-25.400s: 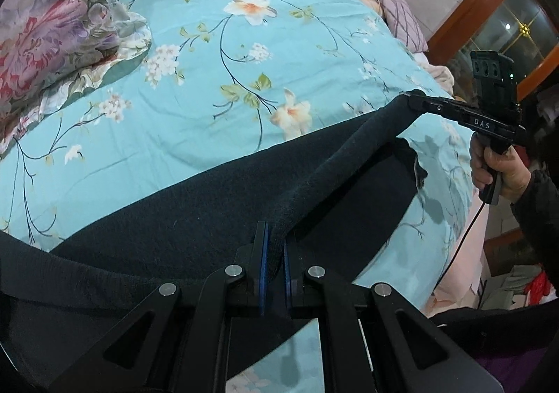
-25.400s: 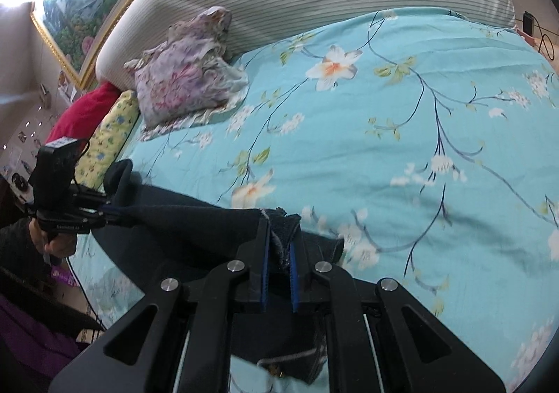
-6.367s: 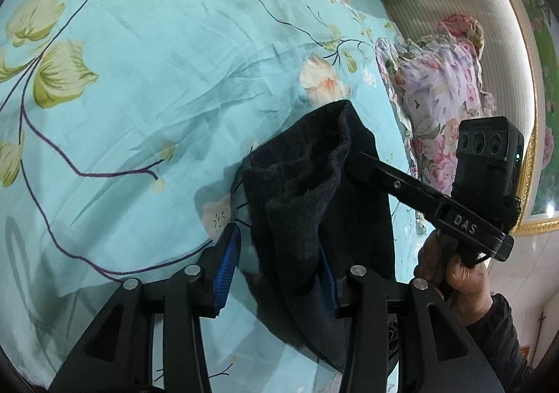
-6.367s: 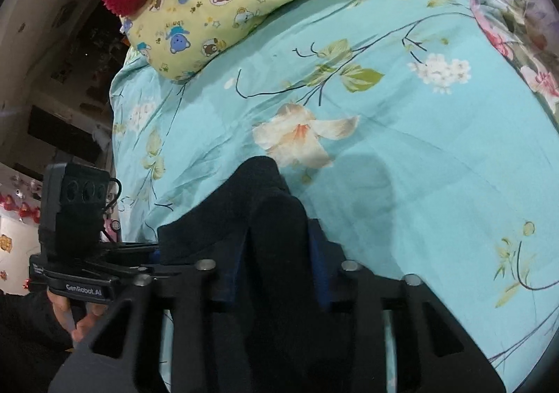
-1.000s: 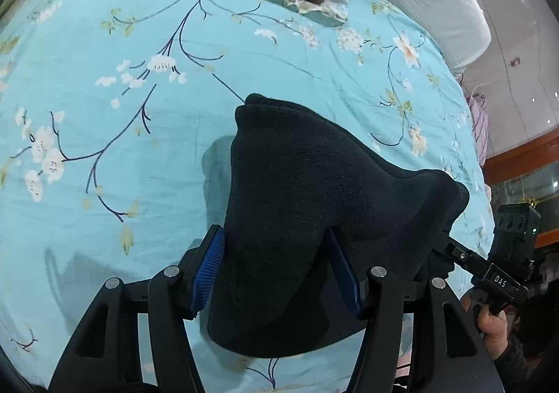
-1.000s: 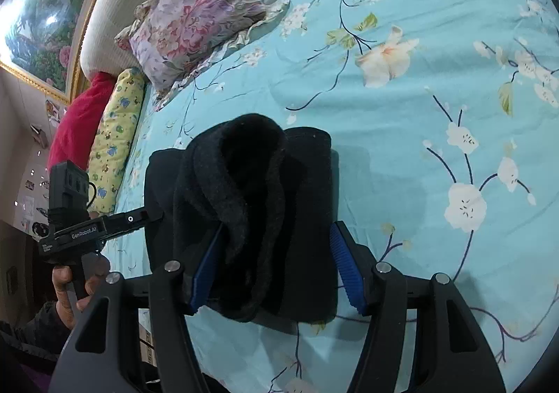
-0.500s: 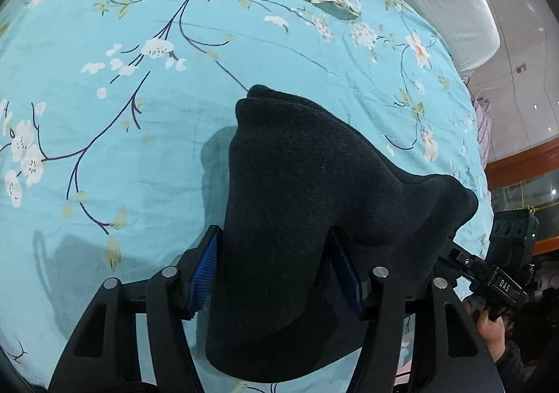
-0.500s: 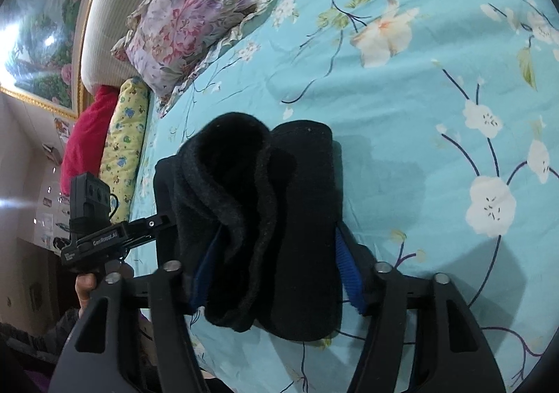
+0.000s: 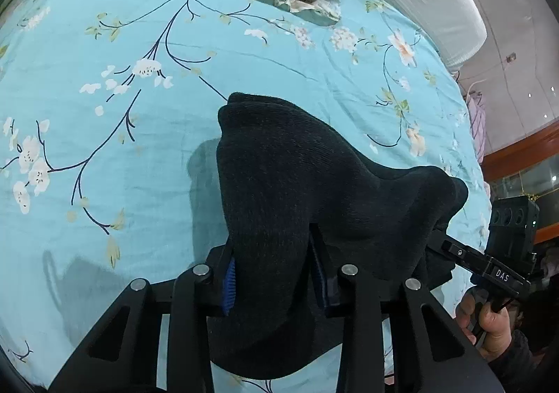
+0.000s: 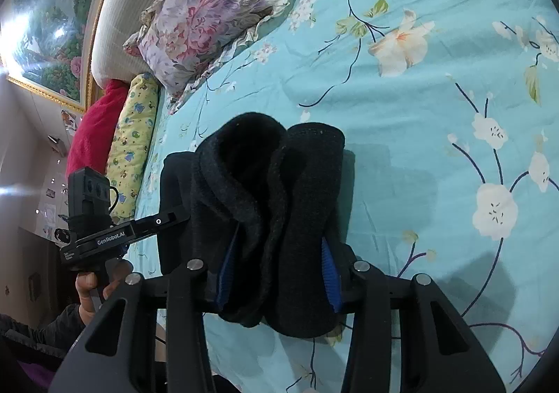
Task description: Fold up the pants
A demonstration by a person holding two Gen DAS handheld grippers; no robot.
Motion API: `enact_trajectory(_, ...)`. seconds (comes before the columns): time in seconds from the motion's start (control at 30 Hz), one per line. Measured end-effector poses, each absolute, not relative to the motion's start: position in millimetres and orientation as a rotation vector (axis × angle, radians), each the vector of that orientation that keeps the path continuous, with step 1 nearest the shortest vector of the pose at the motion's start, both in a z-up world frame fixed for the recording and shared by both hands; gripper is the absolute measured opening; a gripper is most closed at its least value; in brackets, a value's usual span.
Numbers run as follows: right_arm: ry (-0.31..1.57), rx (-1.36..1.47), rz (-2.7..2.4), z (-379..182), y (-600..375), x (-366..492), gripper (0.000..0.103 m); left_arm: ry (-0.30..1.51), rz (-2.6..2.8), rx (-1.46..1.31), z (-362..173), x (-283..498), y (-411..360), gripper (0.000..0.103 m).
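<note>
Black pants (image 9: 307, 190) bundled thick on teal sheet (image 9: 104, 148) | left gripper (image 9: 276, 274) clamped around near left end | right gripper (image 10: 276, 274) clamped around right end | floral pillow (image 10: 206, 19) far

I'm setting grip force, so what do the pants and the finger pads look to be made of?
Pants: thick, dark, matte knit, perhaps fleece; fine ribbing and a fuzzy nap show, and the folds are bulky. Pads: blue, ridged, probably rubber or soft plastic; their grooved faces show beside the cloth.
</note>
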State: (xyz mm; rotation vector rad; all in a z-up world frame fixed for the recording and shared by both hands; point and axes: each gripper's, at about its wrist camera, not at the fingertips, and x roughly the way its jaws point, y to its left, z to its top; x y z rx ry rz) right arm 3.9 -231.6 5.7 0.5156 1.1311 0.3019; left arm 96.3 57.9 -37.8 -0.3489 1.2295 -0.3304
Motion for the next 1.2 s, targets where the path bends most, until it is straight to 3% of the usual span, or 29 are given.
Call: enact_trajectory(1.2, 1.114, 0.429, 0.475, 32, -164, 33, 0.042, 1.093, -0.182, -0.434, 21, 52, 131, 0.031)
